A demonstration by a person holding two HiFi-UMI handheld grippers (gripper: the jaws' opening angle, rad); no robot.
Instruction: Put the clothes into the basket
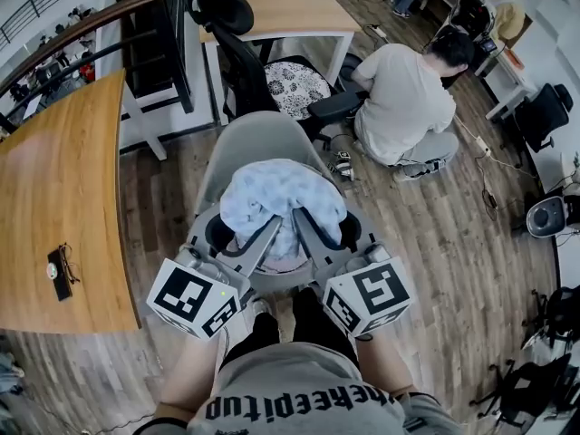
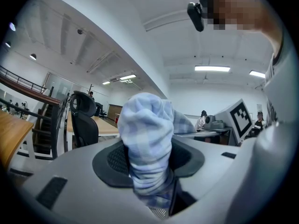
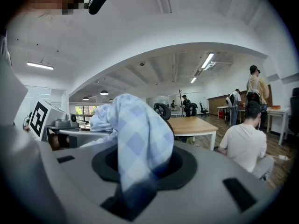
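Leftmost in the head view we note a curved wooden bench (image 1: 63, 207). One small dark item (image 1: 59, 275) lies on it near the edge, too small to name. Beyond it stand black office chairs (image 1: 231, 34) and a wooden table (image 1: 281, 7) at the top of the frame.

Next come the left tongs (image 1: 270, 231), marker cube (image 1: 193, 299) nearest us, pointing away from our body. In the left gripper view the left tongs (image 2: 152, 183) are clamped on a light blue checked cloth (image 2: 147, 129). The fabric is pinched at the base and bulges up in a rounded bunch that fills the middle of that view.

At centre, the cloth (image 1: 283, 199) sits as one crumpled bundle between the two tools, held up off the floor (image 1: 453, 243) in front of our legs. Under and behind it is a grey rounded shell (image 1: 258, 139), perhaps a chair seat; we cannot tell from this angle.

Right of centre are the right tongs (image 1: 304, 225), with their own marker cube (image 1: 367, 297), angled in to meet the left pair. The right gripper view shows the right tongs (image 3: 135, 183) likewise closed on the same cloth (image 3: 138, 134), with a fold draped forward over the near side of the grip.

Far right, a person (image 1: 403, 98) in a white shirt sits on the floor, back to us, well apart from the cloth. The right gripper view shows the same person (image 3: 243, 146).
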